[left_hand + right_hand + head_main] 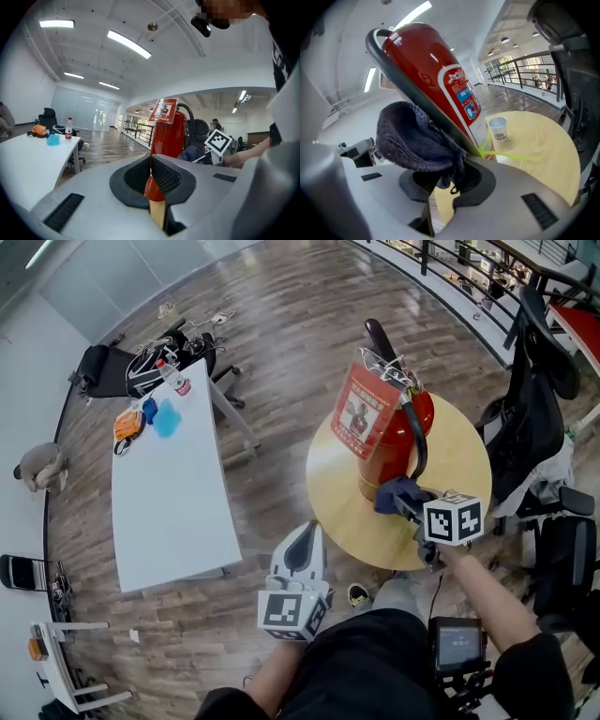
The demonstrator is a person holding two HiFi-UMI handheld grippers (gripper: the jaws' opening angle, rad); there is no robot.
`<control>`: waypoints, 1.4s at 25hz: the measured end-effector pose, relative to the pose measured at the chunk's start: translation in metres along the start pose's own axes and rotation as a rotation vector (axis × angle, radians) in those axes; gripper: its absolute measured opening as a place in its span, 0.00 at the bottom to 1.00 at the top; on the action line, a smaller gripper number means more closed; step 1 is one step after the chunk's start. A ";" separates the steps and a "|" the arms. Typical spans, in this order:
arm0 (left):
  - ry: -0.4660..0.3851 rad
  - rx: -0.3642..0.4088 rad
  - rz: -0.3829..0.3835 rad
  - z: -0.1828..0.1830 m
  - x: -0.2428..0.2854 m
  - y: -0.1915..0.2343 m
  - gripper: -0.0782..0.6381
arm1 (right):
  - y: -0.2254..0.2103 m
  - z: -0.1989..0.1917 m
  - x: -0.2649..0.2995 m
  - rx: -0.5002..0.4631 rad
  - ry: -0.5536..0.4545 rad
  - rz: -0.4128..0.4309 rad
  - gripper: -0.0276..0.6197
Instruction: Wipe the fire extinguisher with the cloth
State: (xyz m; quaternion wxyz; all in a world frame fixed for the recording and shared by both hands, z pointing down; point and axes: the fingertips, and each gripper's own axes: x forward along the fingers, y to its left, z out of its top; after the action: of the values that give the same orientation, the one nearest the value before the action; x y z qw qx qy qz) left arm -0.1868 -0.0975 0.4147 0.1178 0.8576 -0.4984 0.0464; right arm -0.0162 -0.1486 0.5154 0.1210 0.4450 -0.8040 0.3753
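On the round wooden table [469, 474], a little toward 9 o'clock of its middle, the red fire extinguisher [389, 460] stands upright. A red card tag [364, 413] hangs from its valve, and its black hose [418, 442] curves down the side. The right gripper [405, 504] comes in from about 5 o'clock. Its jaws are clamped on a bunched dark blue cloth [394, 493], and the bunch lies against the lower body of the extinguisher at its 6 o'clock side.

In the right gripper view the cloth [412, 140] bulges up out of the closed jaws of the right gripper [445, 180] and touches both the hose [417, 89] and the red cylinder [440, 61]. A white paper cup [498, 128] stands on the tabletop at 3 o'clock of the cylinder's base. A thin yellow-green strip [506, 154] lies near the cup.

The left gripper [305, 545] hangs off the table's rim at about 8 o'clock, apart from the extinguisher. In its own view the jaws of the left gripper [152, 180] are drawn together to a narrow slit with nothing held between them. They aim at the extinguisher [168, 131].

A long white table [169, 493] stands at 9 o'clock in the head view, well apart. It carries a bottle [174, 379] and a blue object [167, 418] at its far end. A black office chair [534, 409] stands at 3 o'clock.
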 end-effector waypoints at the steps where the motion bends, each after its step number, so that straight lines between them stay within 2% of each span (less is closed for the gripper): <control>1: -0.003 -0.002 0.003 0.000 -0.001 0.001 0.14 | 0.010 0.008 -0.004 -0.006 -0.031 0.017 0.17; 5: -0.015 -0.005 -0.010 0.002 -0.005 -0.002 0.14 | 0.062 0.054 -0.029 0.035 -0.189 0.126 0.17; 9: -0.029 0.001 -0.033 0.004 -0.012 -0.011 0.14 | 0.105 0.099 -0.050 0.173 -0.290 0.300 0.17; 11: -0.034 0.002 -0.038 0.003 -0.016 -0.014 0.14 | 0.113 0.113 -0.059 0.294 -0.294 0.352 0.17; 14: -0.041 0.001 -0.034 0.002 -0.025 -0.015 0.14 | 0.123 0.131 -0.071 0.547 -0.312 0.433 0.17; 15: -0.044 0.002 -0.032 0.003 -0.027 -0.015 0.14 | 0.128 0.139 -0.073 0.592 -0.329 0.469 0.17; 17: -0.051 0.002 -0.027 0.004 -0.031 -0.016 0.14 | 0.133 0.148 -0.074 0.618 -0.352 0.502 0.17; 21: -0.054 0.001 -0.021 0.002 -0.036 -0.018 0.14 | 0.126 0.135 -0.068 0.576 -0.379 0.463 0.17; 23: -0.051 -0.003 -0.015 -0.001 -0.039 -0.017 0.14 | 0.118 0.123 -0.063 0.551 -0.369 0.418 0.17; 28: -0.030 -0.014 0.005 -0.011 -0.044 -0.013 0.14 | 0.075 0.070 -0.026 0.524 -0.261 0.279 0.18; 33: 0.003 -0.023 0.020 -0.024 -0.048 -0.013 0.14 | 0.030 0.015 0.006 0.502 -0.187 0.268 0.18; 35: 0.016 -0.031 0.027 -0.030 -0.049 -0.011 0.14 | 0.000 -0.016 0.020 0.531 -0.133 0.219 0.18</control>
State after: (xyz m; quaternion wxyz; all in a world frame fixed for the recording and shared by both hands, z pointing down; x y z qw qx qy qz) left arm -0.2002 -0.0430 0.4327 0.1343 0.8484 -0.5098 0.0471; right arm -0.0300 -0.1498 0.5371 -0.0936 0.3954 -0.7271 0.5534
